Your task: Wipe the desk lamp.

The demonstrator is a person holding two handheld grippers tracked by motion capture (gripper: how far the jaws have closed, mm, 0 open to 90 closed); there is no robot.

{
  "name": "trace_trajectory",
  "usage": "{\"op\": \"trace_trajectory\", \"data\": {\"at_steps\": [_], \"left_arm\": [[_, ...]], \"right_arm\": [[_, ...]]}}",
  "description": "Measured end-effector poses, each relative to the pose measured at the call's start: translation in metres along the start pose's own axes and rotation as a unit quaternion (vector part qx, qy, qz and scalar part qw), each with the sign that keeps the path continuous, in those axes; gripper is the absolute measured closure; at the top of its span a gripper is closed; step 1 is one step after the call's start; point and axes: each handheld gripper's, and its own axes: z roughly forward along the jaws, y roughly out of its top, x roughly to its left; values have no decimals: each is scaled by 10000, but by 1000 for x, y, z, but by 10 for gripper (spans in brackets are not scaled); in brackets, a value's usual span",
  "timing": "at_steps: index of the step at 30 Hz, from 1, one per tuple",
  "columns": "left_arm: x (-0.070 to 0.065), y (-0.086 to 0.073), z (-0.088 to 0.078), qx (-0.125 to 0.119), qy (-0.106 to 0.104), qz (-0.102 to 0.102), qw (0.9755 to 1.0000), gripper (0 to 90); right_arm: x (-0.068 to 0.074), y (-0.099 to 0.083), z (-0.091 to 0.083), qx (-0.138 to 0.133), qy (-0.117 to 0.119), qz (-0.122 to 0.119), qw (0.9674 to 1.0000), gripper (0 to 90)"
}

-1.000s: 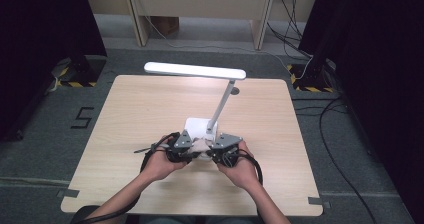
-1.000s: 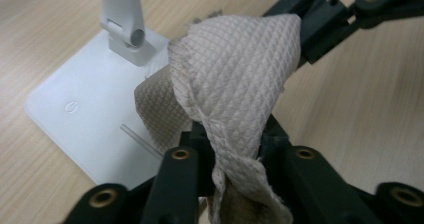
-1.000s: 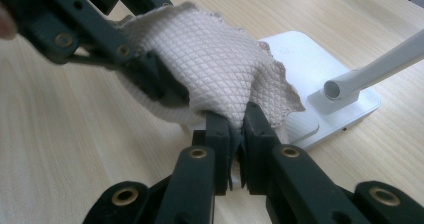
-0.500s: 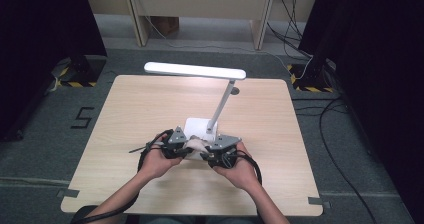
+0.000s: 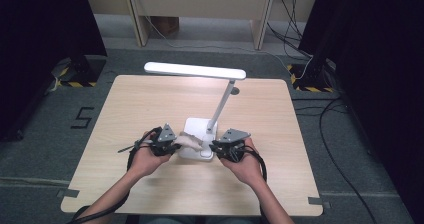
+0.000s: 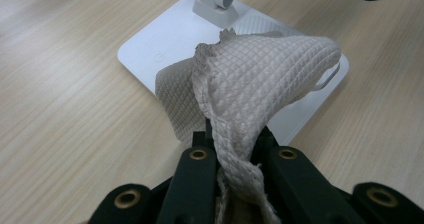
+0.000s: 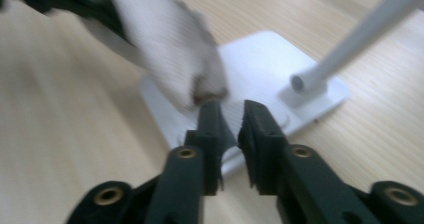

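A white desk lamp stands on the table, its flat base point(image 5: 196, 128) between my two grippers. My left gripper point(image 5: 172, 146) is shut on a beige waffle-weave cloth point(image 6: 260, 79), having tightened on it within the last second. The cloth point(image 5: 189, 142) bulges out over the near corner of the base point(image 6: 165, 49). My right gripper point(image 7: 231, 109) points at the base point(image 7: 260, 59) from the other side. Its jaws have just been closing and stand a narrow gap apart with nothing between them. The cloth's blurred tip point(image 7: 170, 44) hangs just beyond its left fingertip.
The lamp's slanted pole point(image 7: 360, 39) rises from the back of the base to a long lit head point(image 5: 195, 70) over the far half of the wooden table point(image 5: 150, 104). Cables trail from both grippers. Dark curtains and floor cables surround the table.
My left gripper has drawn a little to the left with the cloth, so the two grippers stand slightly farther apart. The right hand has stayed in place.
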Motion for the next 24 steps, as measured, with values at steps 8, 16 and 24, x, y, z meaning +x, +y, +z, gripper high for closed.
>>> {"op": "trace_trajectory", "data": {"at_steps": [8, 16, 24], "left_arm": [[9, -5, -12, 41, 180, 95, 9998, 848], [21, -20, -31, 88, 339, 85, 9994, 848], [29, -30, -38, 259, 359, 193, 9988, 846]], "right_arm": [[-5, -16, 27, 257, -422, 240, 9985, 900], [-5, -12, 40, 213, -514, 334, 9979, 900], [-7, -14, 47, 224, -588, 454, 9970, 890]]}}
